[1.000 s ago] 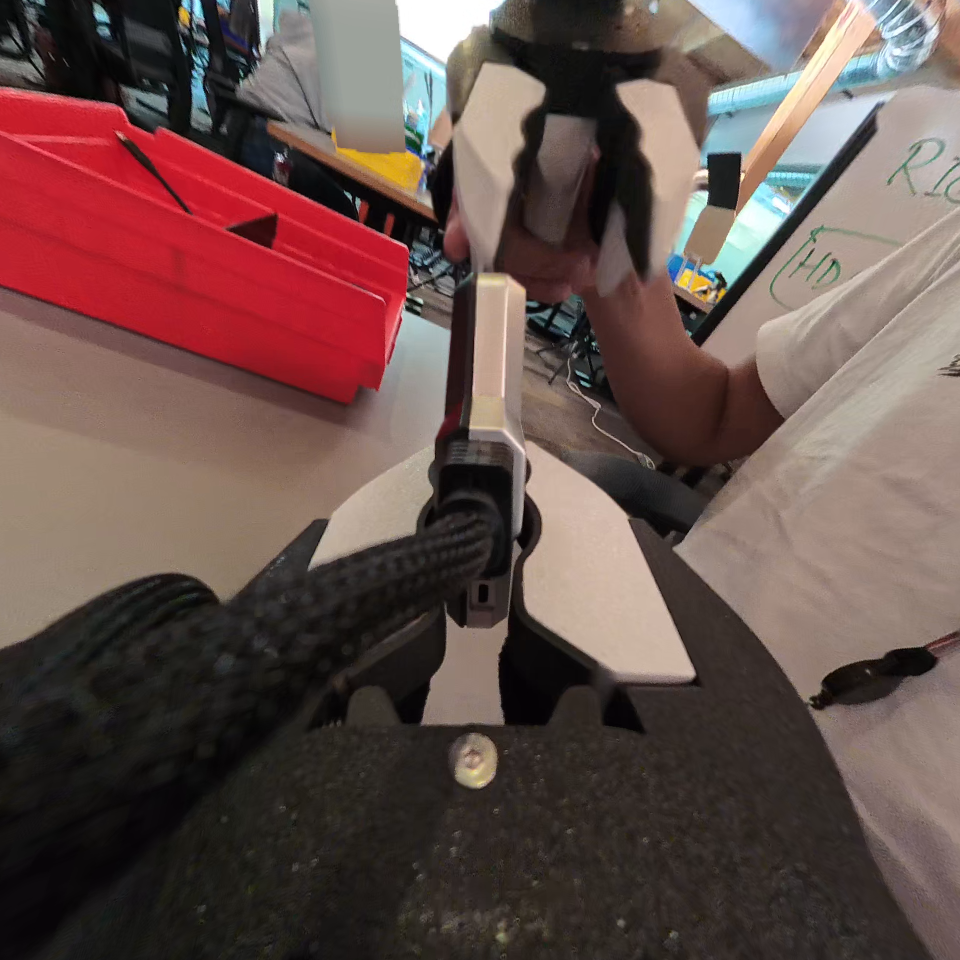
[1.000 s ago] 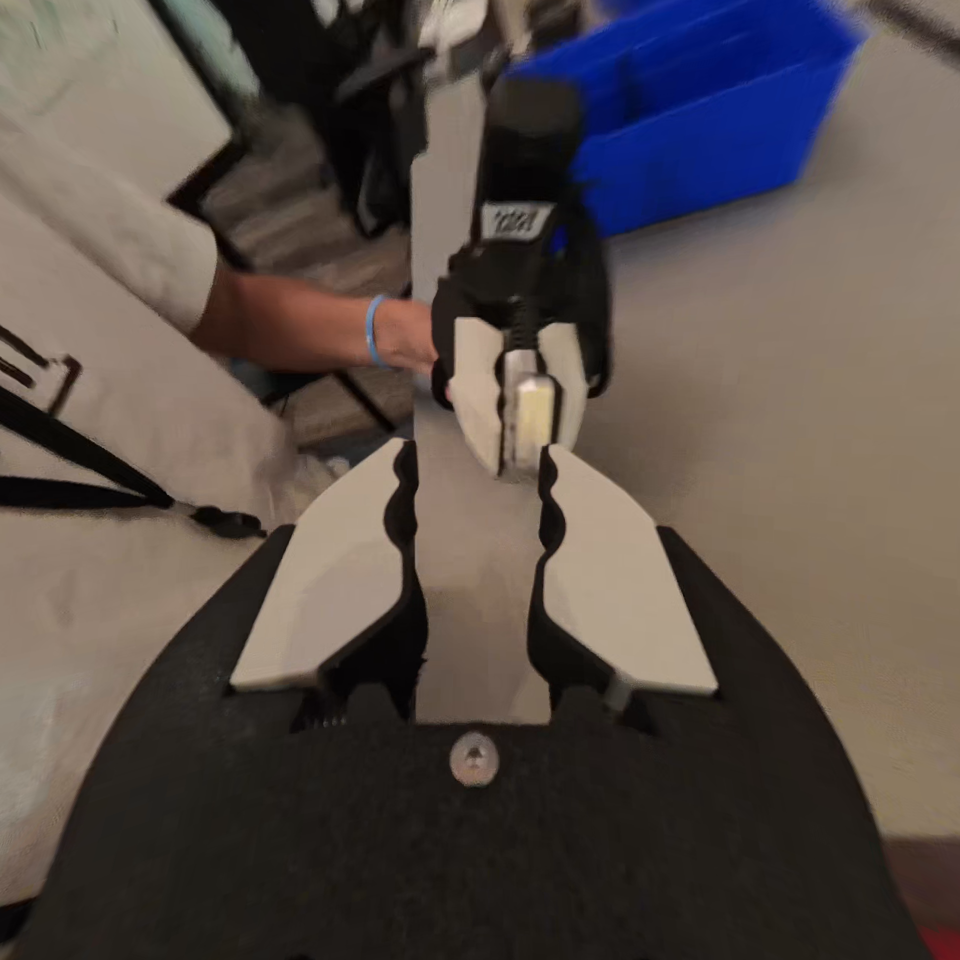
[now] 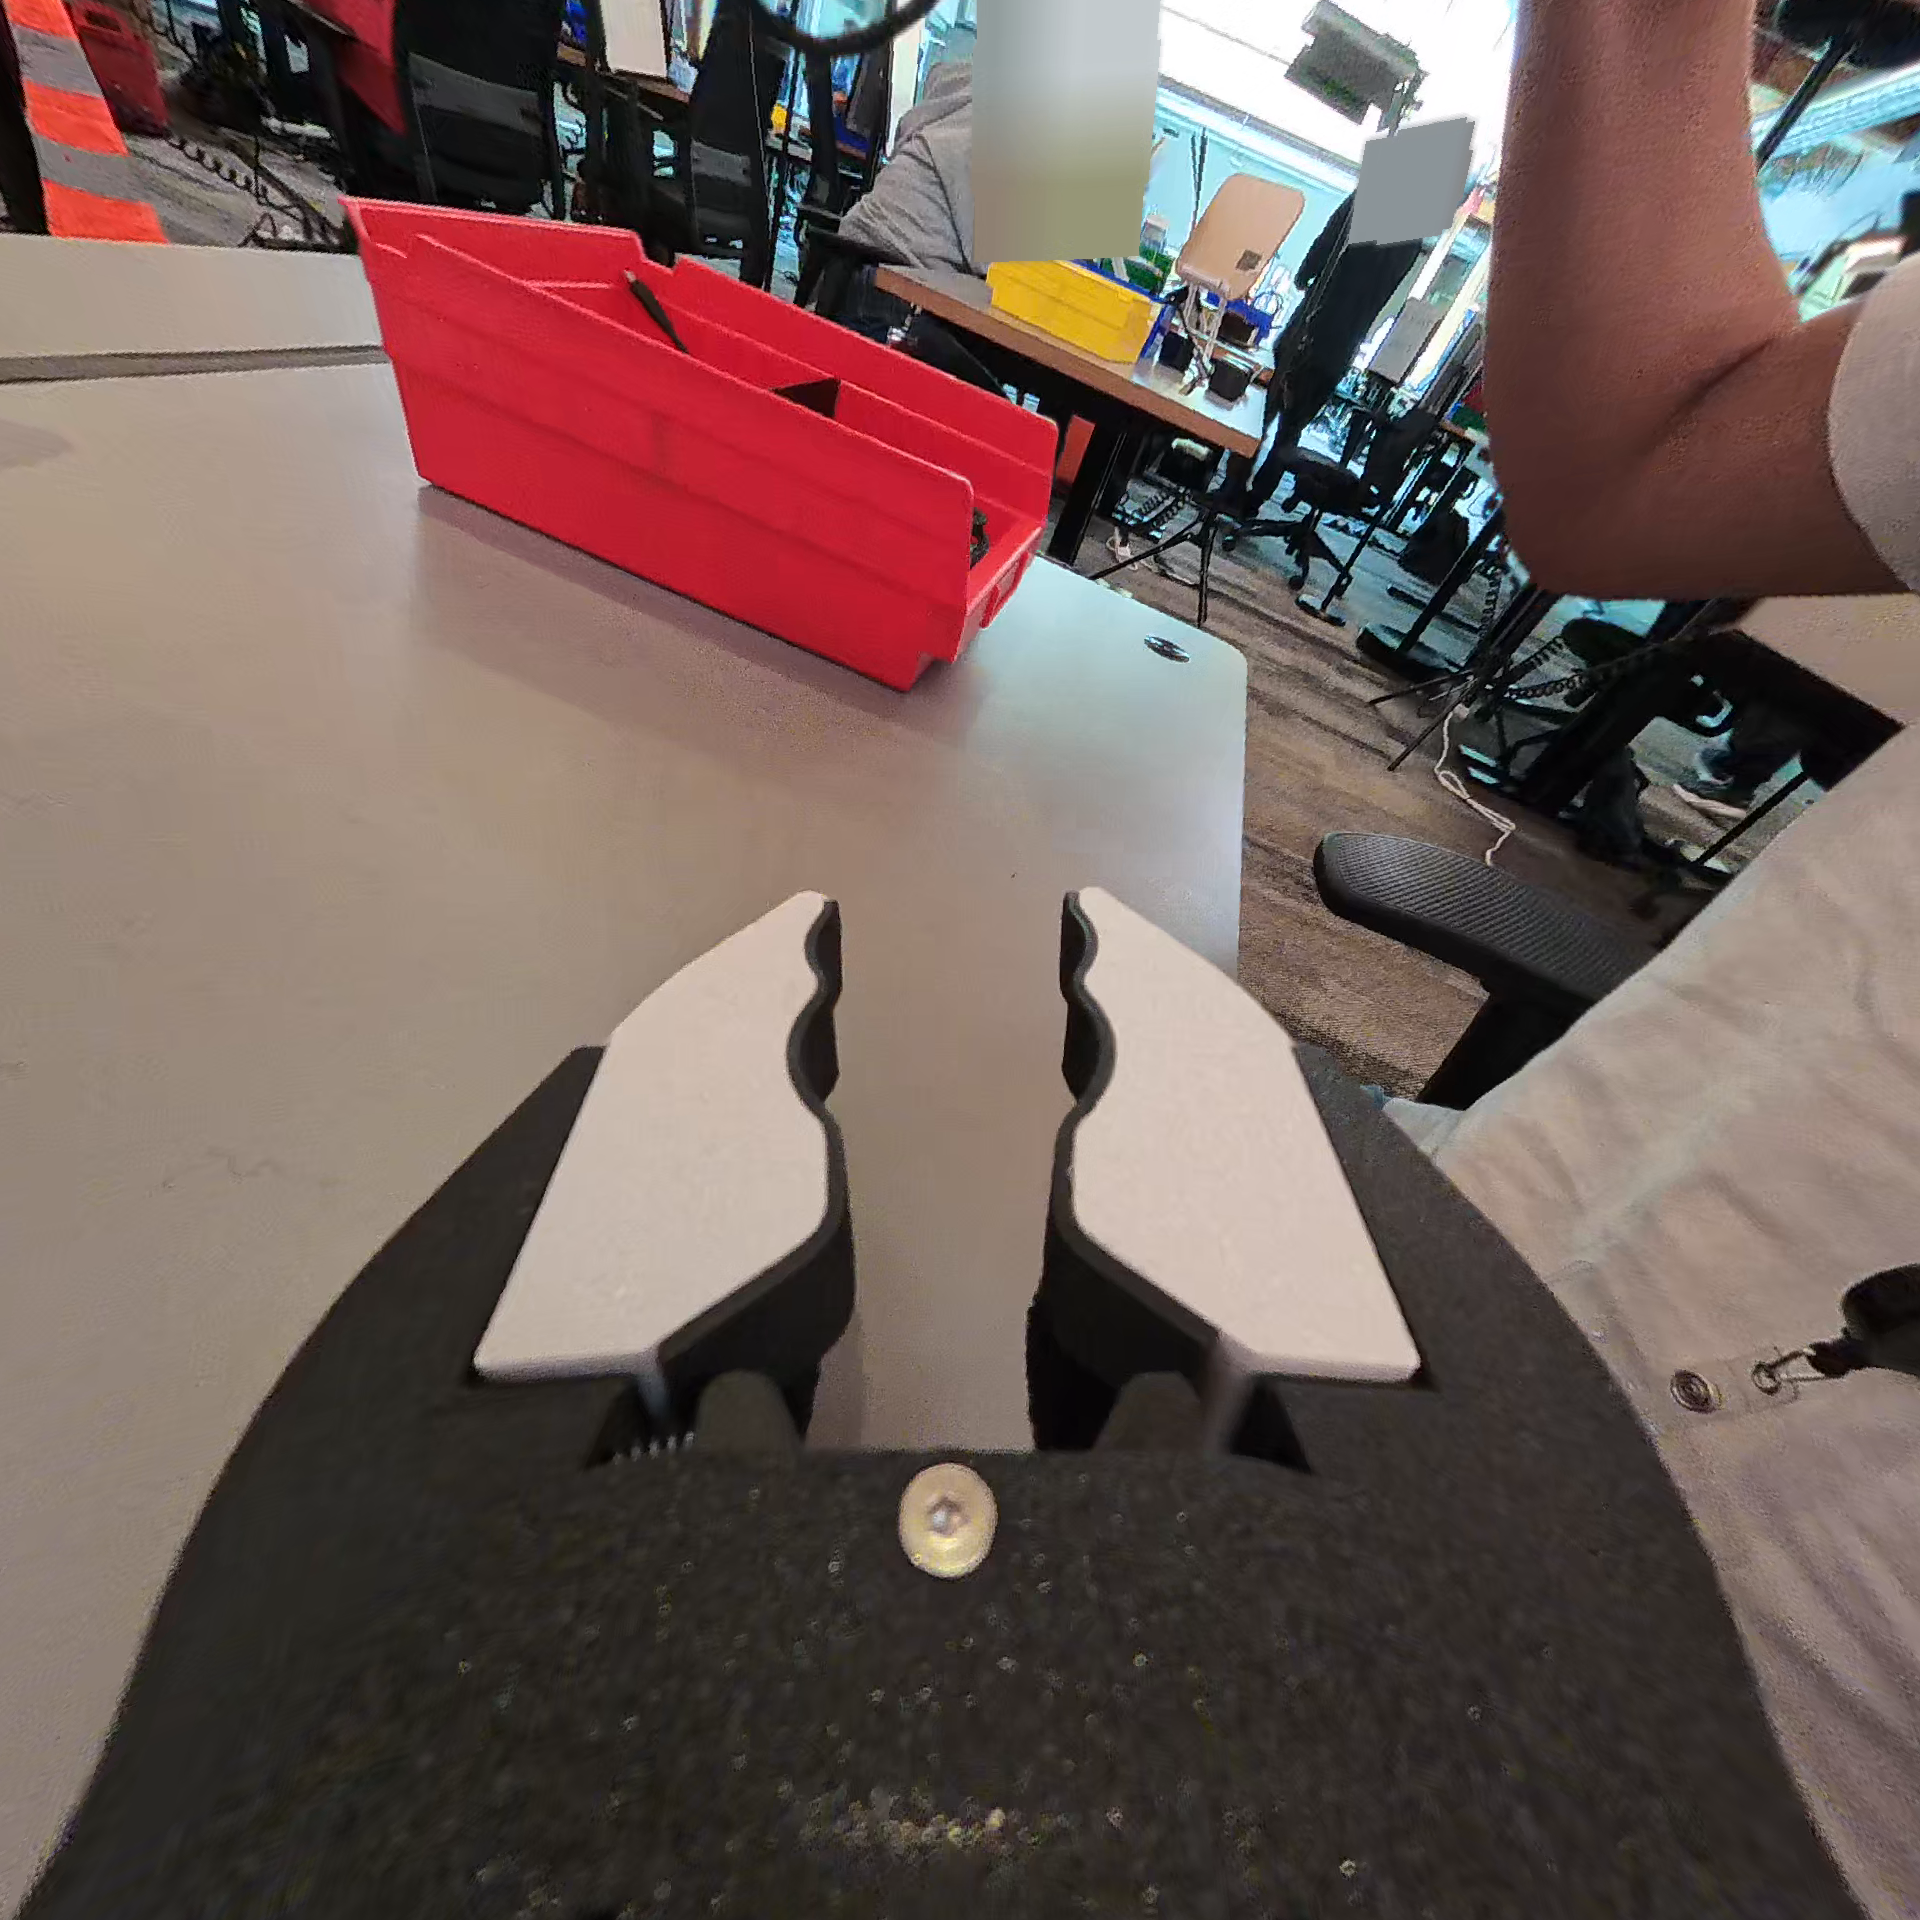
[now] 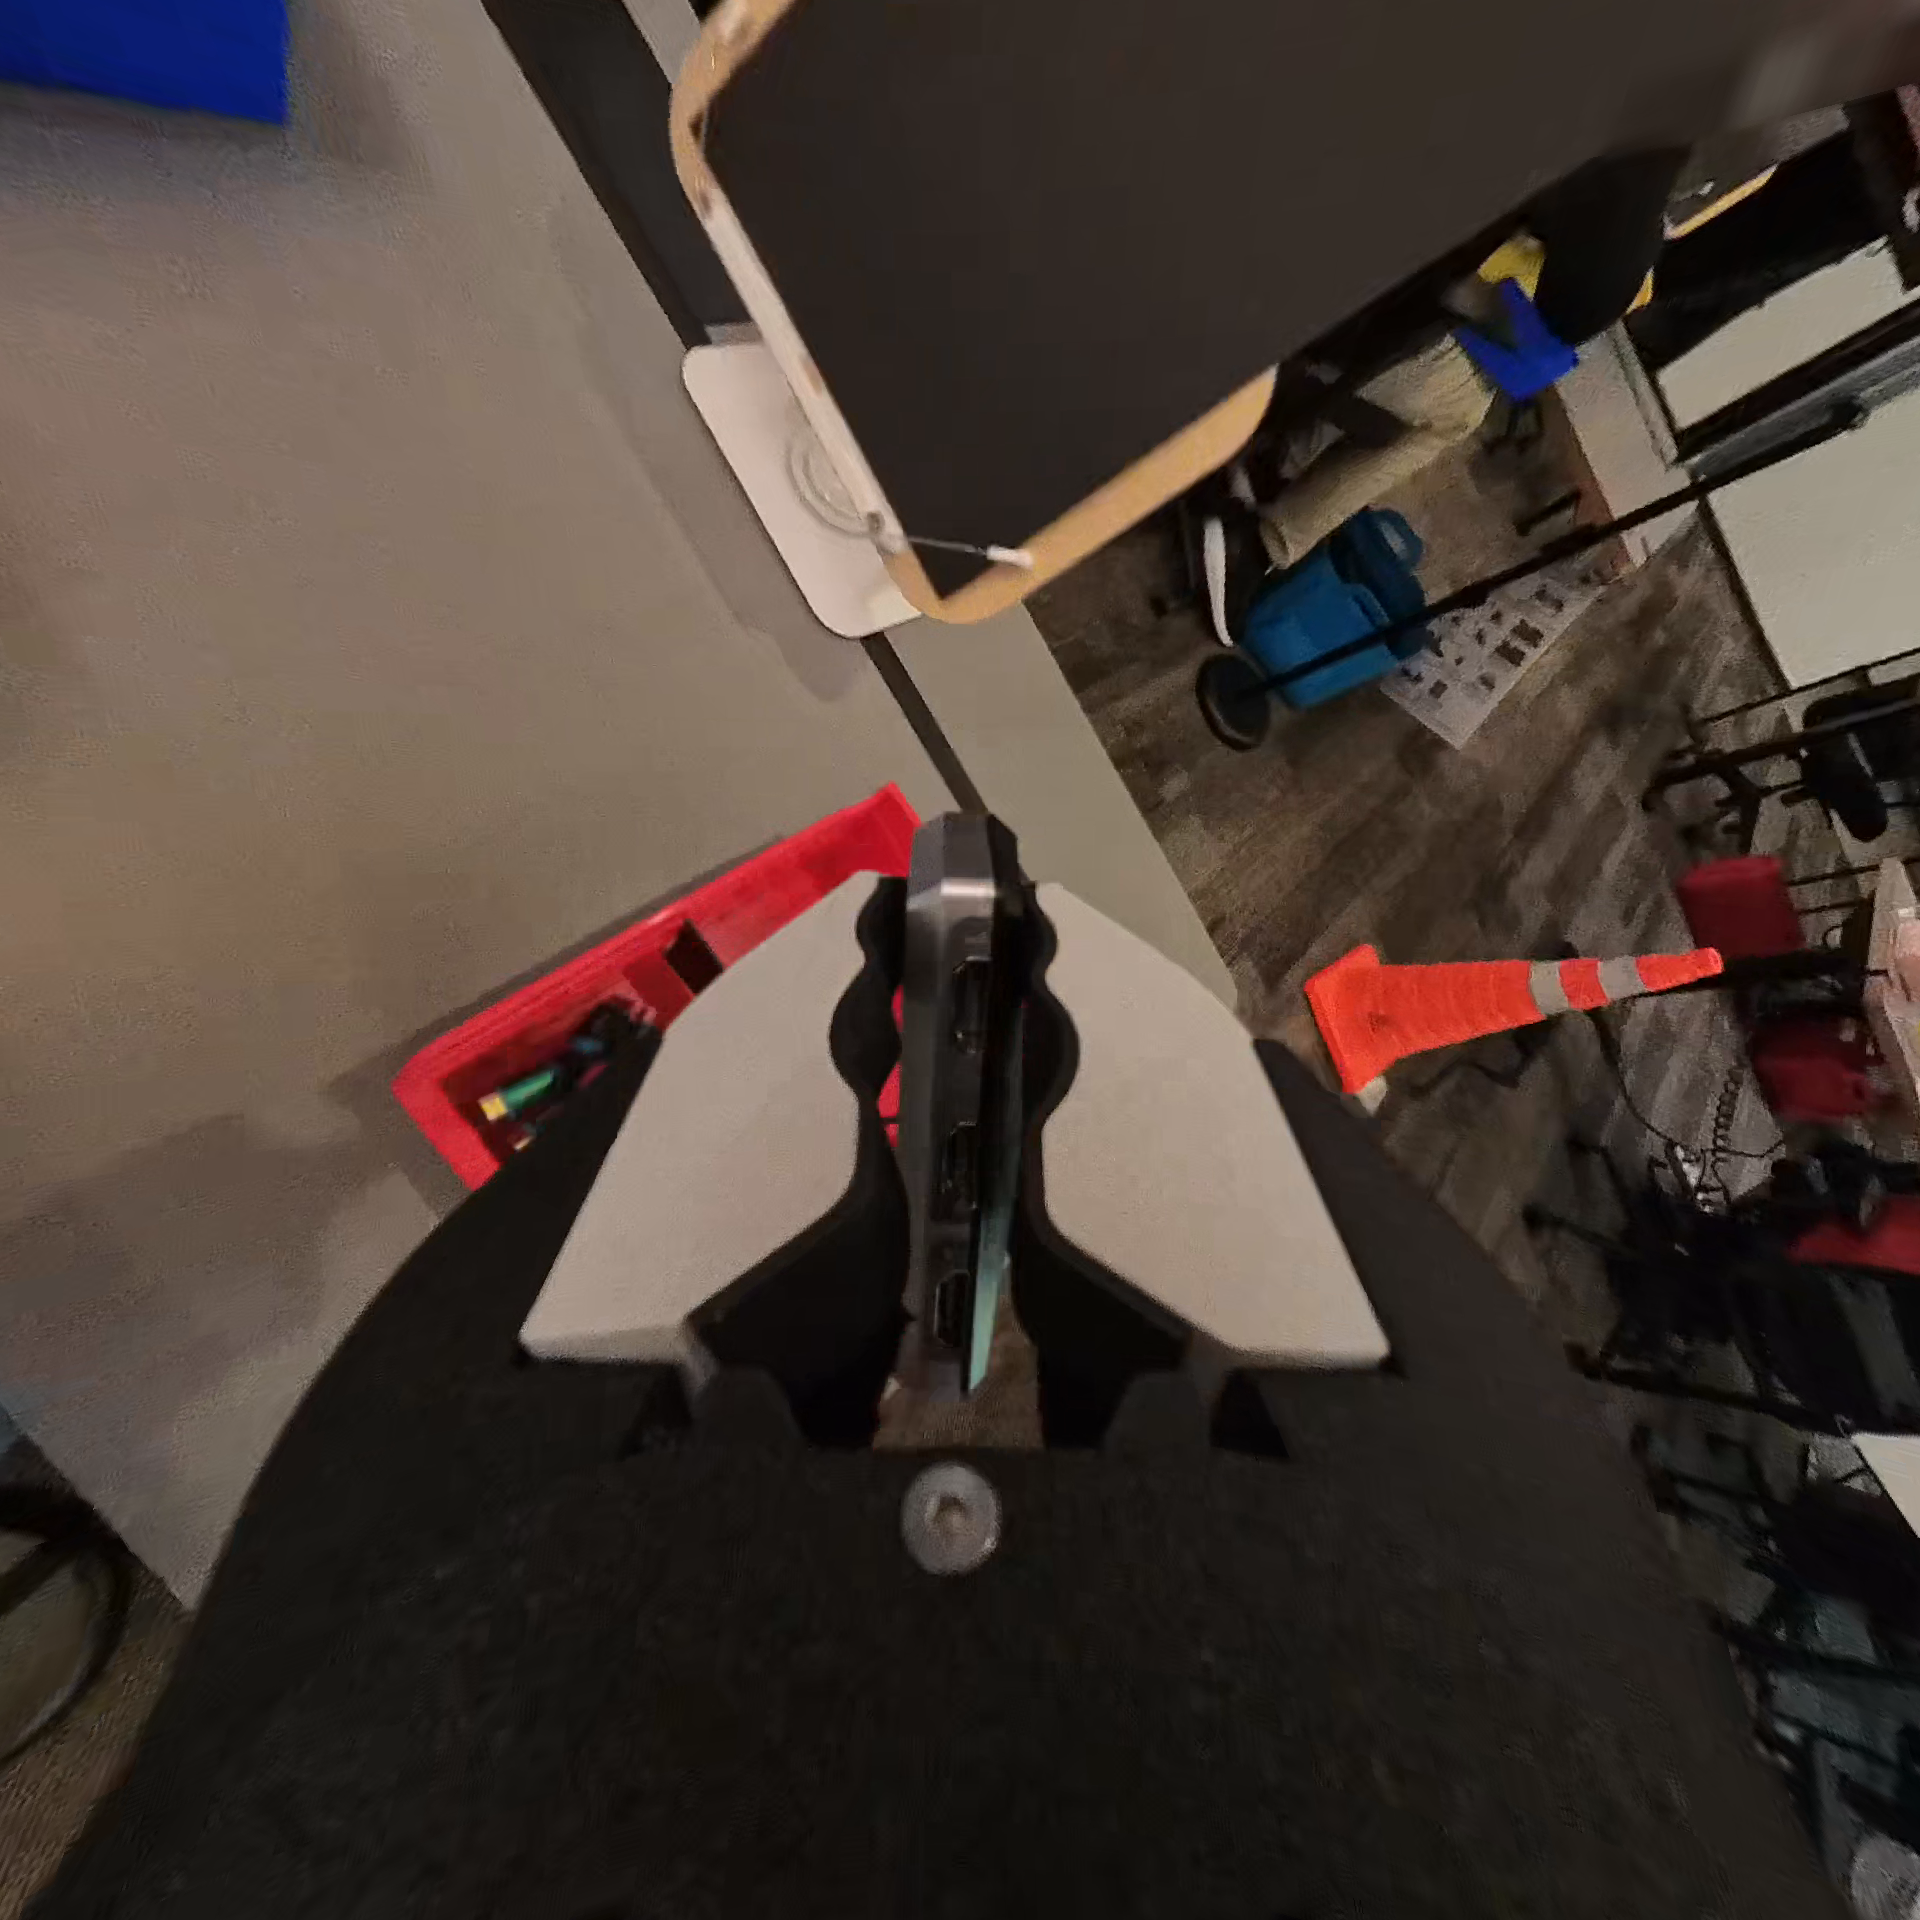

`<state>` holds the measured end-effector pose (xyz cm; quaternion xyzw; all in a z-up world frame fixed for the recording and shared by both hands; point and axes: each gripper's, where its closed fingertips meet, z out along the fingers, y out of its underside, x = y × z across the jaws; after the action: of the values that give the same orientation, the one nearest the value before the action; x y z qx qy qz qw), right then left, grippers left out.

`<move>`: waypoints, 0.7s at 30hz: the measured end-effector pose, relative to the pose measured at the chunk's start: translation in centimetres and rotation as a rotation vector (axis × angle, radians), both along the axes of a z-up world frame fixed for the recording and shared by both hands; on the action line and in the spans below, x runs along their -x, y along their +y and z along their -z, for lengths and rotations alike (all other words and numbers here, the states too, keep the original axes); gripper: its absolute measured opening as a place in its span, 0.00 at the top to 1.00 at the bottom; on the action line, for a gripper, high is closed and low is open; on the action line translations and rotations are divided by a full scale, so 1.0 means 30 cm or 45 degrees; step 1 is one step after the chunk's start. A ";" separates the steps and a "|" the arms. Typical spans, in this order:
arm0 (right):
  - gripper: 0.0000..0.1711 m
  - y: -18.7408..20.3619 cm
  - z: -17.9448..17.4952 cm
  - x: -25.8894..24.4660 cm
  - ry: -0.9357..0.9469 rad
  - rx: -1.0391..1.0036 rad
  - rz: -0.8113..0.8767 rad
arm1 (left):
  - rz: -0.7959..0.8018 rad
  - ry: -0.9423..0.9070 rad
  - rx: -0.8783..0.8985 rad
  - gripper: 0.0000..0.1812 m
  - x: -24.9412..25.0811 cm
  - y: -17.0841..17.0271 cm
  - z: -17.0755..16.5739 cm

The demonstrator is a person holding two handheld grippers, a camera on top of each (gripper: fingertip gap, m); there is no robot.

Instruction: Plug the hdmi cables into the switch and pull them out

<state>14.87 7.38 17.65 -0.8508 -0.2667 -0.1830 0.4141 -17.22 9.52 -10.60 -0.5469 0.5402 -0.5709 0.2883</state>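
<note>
My right gripper (image 4: 961, 894) is shut on the HDMI switch (image 4: 951, 1039), a slim grey box held on edge between the pads, with three ports facing the camera. It is held high above the grey table (image 4: 260, 623). My left gripper (image 3: 948, 909) is open and empty, low over the table (image 3: 312, 831) near its right edge. No HDMI cable shows in either view. The person's raised arm (image 3: 1642, 364) is at the upper right of the left wrist view.
A red bin (image 3: 675, 468) stands at the table's far side; in the right wrist view (image 4: 644, 977) it holds small coloured items. A blue bin (image 4: 145, 52), an orange cone (image 4: 1455, 1003), a dark wood-edged board (image 4: 1039, 260) and an office chair (image 3: 1475, 914) surround the table.
The left gripper has let go of the braided cable's plug and now stands open and empty. The right gripper, open before, is now shut on the switch and looks down from higher up.
</note>
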 end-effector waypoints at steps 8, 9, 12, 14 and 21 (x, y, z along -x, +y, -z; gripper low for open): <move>0.88 0.163 0.138 -0.229 0.156 0.128 0.056 | -0.010 0.017 -0.028 0.80 0.002 0.008 0.016; 0.88 0.182 0.149 -0.243 0.179 0.127 0.051 | -0.010 0.014 -0.033 0.81 0.002 0.007 0.014; 0.88 0.230 0.209 -0.254 0.288 0.157 0.013 | 0.000 0.021 -0.030 0.81 0.002 0.004 0.019; 0.88 0.252 0.306 -0.216 0.422 0.254 -0.074 | -0.008 0.040 -0.041 0.81 0.003 0.011 0.032; 0.88 0.382 0.784 -0.343 0.886 0.524 0.057 | -0.019 0.041 0.009 0.81 0.003 0.027 0.044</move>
<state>25.16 18.85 -5.87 -0.9327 -0.1233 0.1641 0.2967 -17.30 10.33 -11.91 -0.5610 0.5386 -0.5618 0.2821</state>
